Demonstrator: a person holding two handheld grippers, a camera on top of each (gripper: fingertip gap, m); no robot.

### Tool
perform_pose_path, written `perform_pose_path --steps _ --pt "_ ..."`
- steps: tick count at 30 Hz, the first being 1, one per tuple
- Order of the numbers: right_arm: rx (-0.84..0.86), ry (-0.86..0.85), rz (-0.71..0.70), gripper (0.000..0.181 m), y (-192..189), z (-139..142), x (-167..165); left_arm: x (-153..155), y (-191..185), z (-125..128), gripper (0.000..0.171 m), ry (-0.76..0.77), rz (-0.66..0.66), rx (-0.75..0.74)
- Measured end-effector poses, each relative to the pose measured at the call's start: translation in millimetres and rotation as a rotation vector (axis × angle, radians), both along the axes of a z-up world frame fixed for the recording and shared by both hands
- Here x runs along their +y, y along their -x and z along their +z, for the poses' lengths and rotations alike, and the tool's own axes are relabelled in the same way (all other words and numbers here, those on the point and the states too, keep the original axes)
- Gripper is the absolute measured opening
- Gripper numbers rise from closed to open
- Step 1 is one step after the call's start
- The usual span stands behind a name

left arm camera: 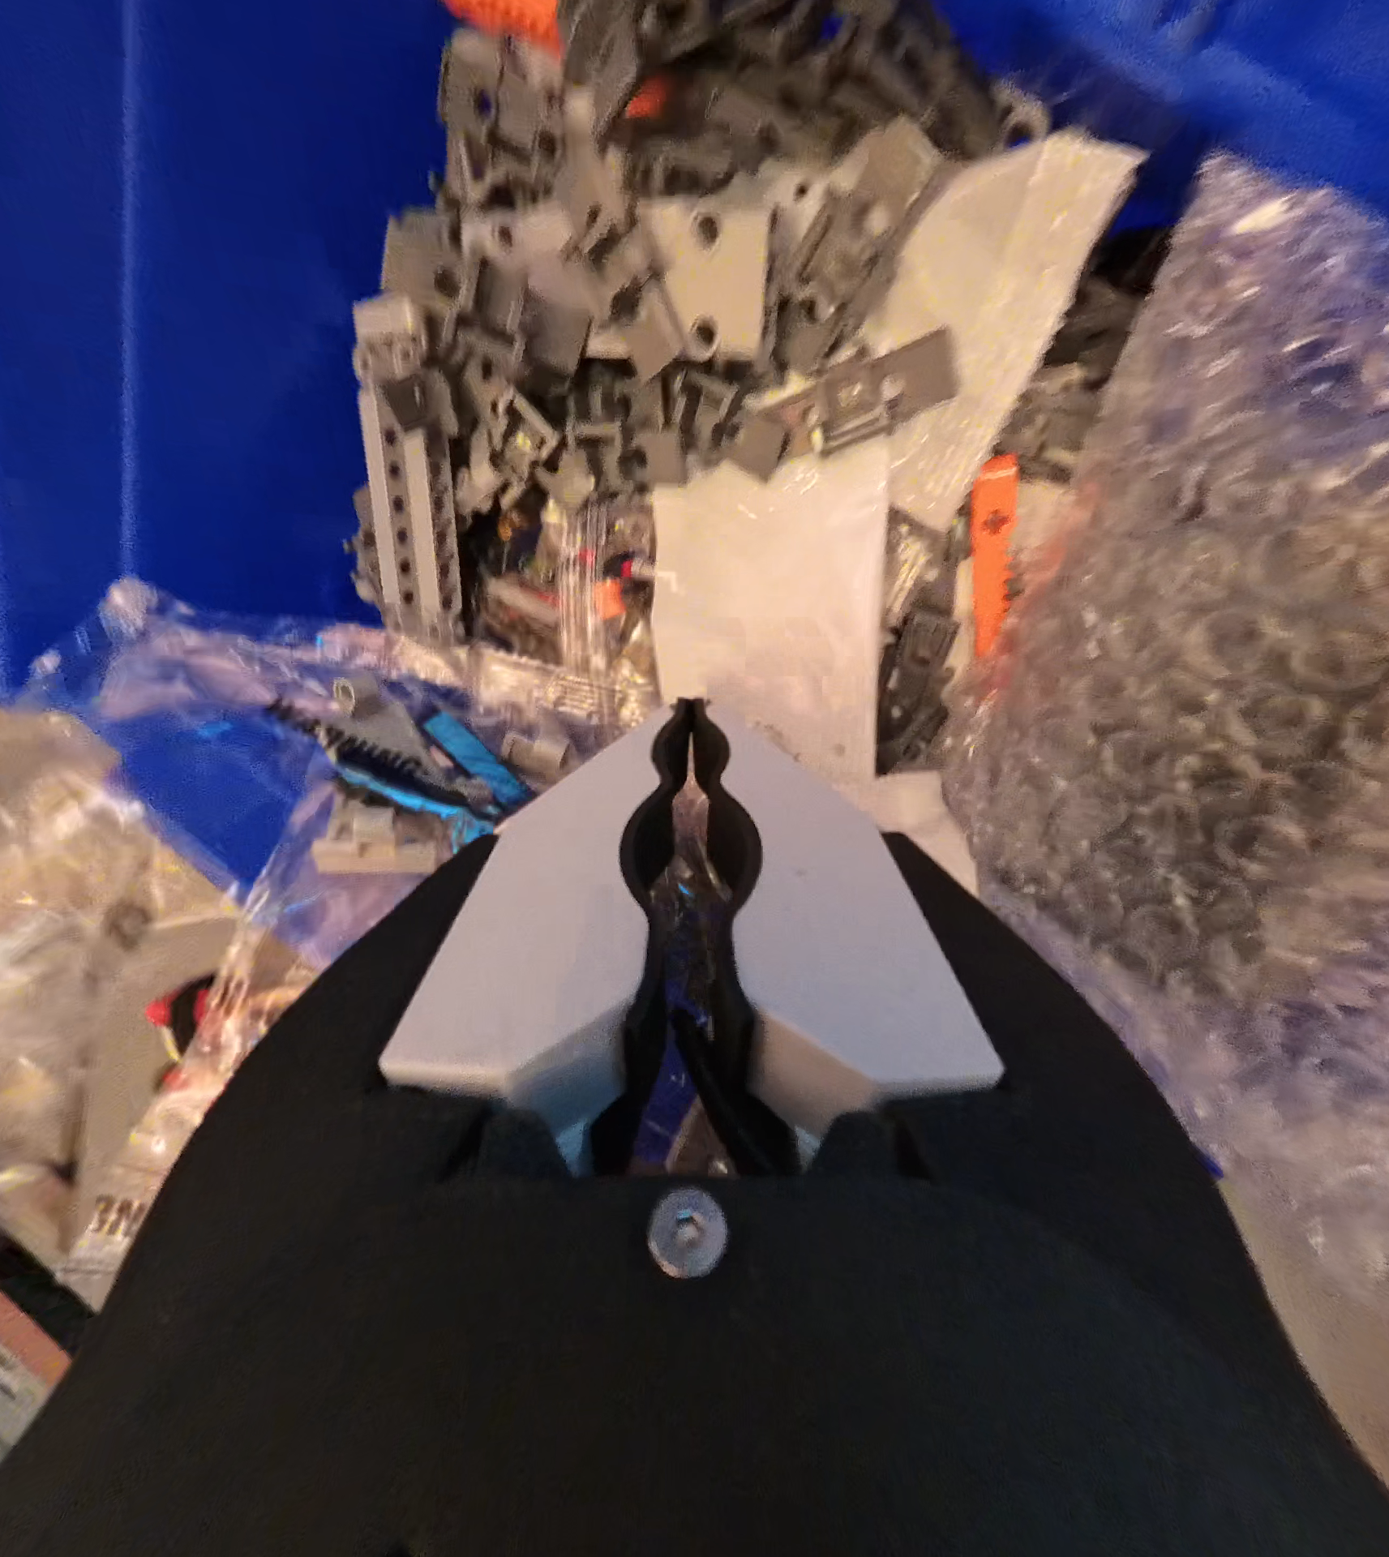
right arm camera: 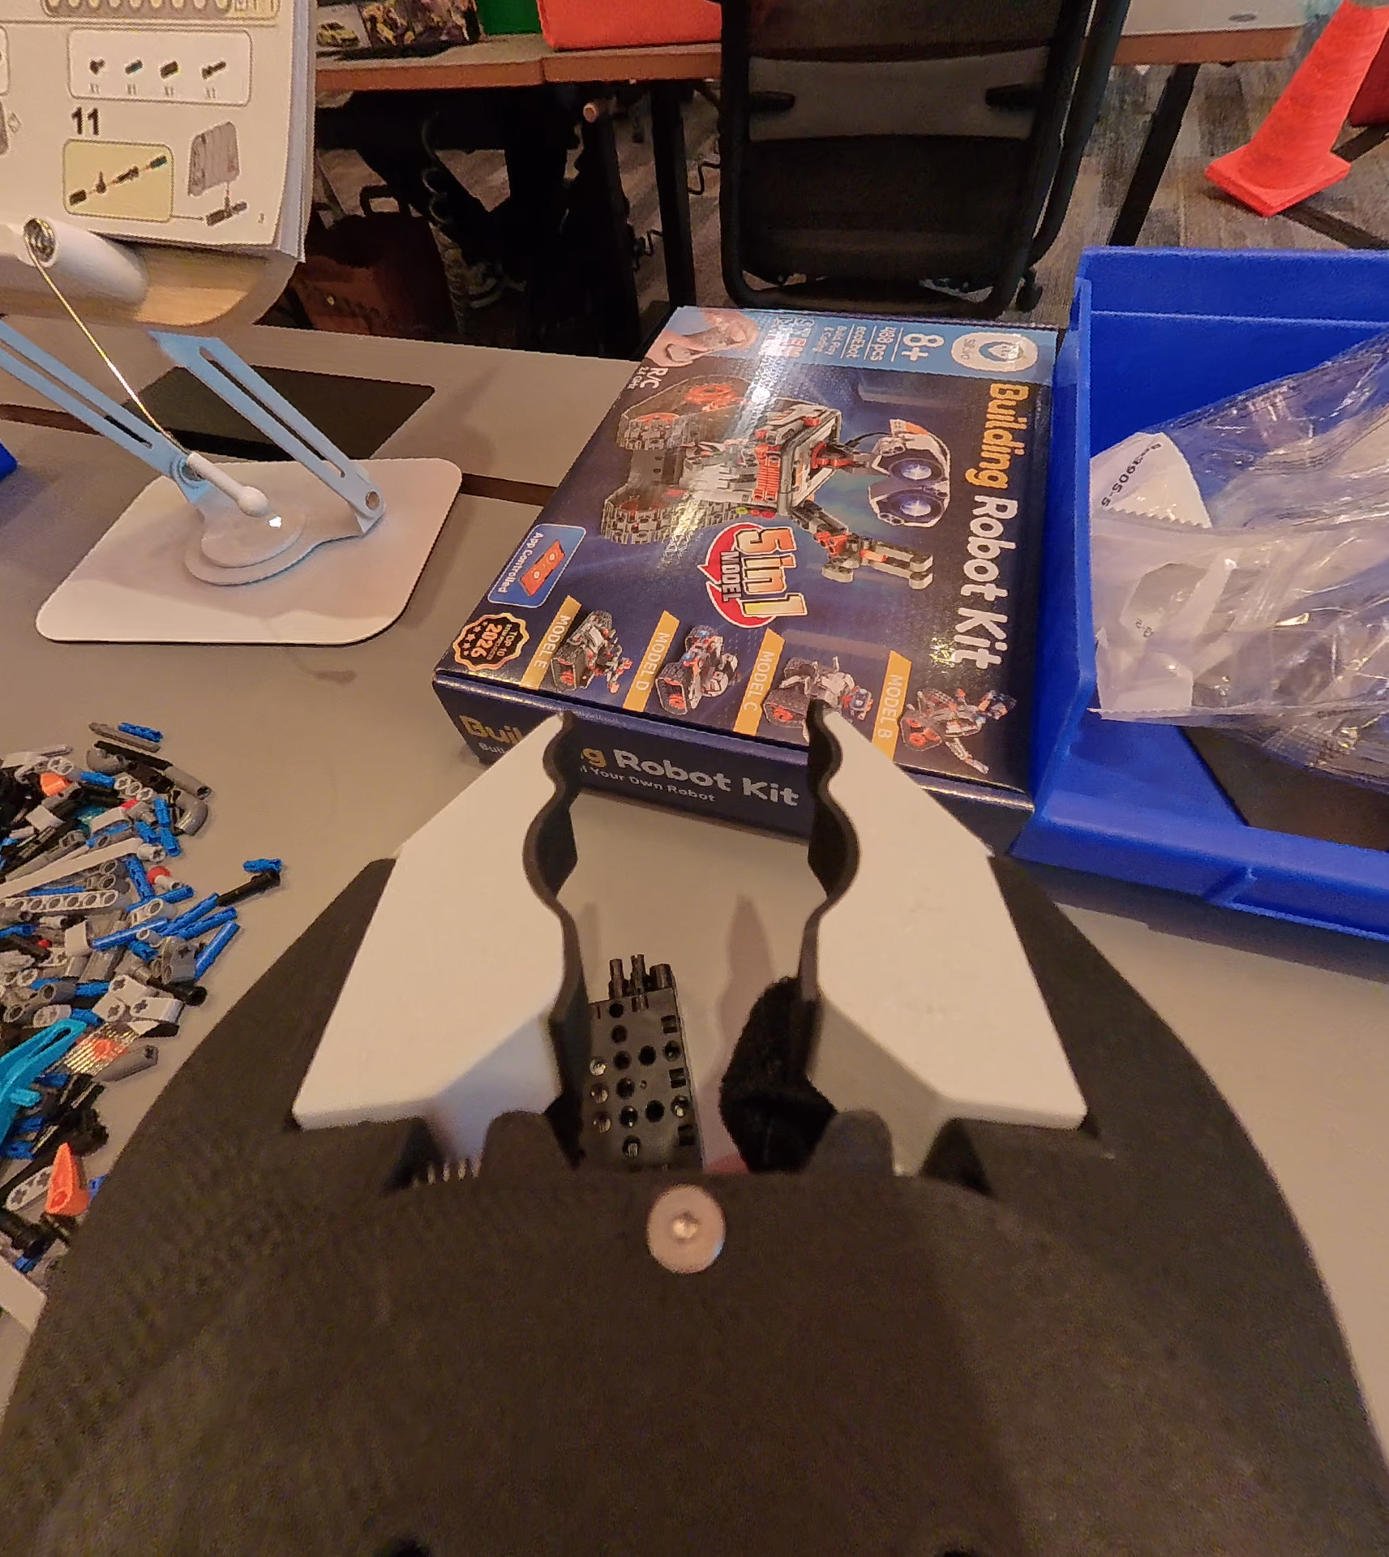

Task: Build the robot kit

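The left gripper (left arm camera: 691,716) is clenched, its tips meeting at the front; crinkled clear film (left arm camera: 686,893) shows in the gap farther back between its two fingers, so it appears to pinch a plastic bag, though the blurred picture leaves the bag's outline uncertain; just ahead of the tips lies a white sheet (left arm camera: 766,607), and beyond that a heap of grey building pieces (left arm camera: 615,320) rises against the wall of a blue bin (left arm camera: 194,337); to the right a bag of small grey rings (left arm camera: 1230,674) bulges close beside the claw; to the left a clear bag with blue and grey parts (left arm camera: 413,758) lies lower and slightly forward.

The right gripper (right arm camera: 686,733) is released, its jaws spread wide with nothing between the tips; a black perforated block (right arm camera: 636,1070) sits on the table (right arm camera: 337,699) under the claw's throat, nearer the left finger, its long axis running roughly along the fingers, and whether the finger touches it cannot be told; directly ahead, just past the tips, rests a dark blue kit box (right arm camera: 766,539); right of the box stands a blue bin (right arm camera: 1112,590) holding clear plastic bags (right arm camera: 1280,556); to the left a loose pile of small blue, grey and orange parts (right arm camera: 59,944) spreads on the table, and farther back a white stand (right arm camera: 253,539) carries an open instruction booklet (right arm camera: 109,109).
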State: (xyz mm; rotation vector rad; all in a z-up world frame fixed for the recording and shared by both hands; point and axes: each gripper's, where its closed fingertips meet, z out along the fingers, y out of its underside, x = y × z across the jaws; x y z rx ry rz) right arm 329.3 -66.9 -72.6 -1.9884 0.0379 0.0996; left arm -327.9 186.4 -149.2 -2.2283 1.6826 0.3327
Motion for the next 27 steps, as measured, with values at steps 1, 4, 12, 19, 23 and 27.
perform_pose_path --steps 1,4,12,19,23,27 --pt "-0.001 0.003 0.0 0.053 -0.5 -0.8 -0.2 0.3 8.6 -0.7 0.0 0.029 0.046 0.017" --pt "-0.008 0.007 -0.005 0.052 -3.1 -2.5 -1.7 1.7 24.8 2.2 0.0 0.053 0.146 0.049" --pt "0.003 0.003 0.005 0.052 -3.3 -3.7 -3.0 27.0 6.1 16.8 0.023 -0.054 0.125 0.043" --pt "0.005 0.007 0.017 0.052 -0.1 -6.6 -2.1 76.7 -19.3 0.4 0.034 -0.095 0.047 0.088" --pt "-0.003 0.009 0.019 0.052 -0.2 -8.4 -2.7 88.2 -8.4 -22.1 0.025 -0.016 0.118 0.126" --pt "-0.001 0.011 0.023 0.051 -1.0 -9.6 -2.9 90.4 -5.9 -21.2 0.005 -0.038 0.12 0.135"
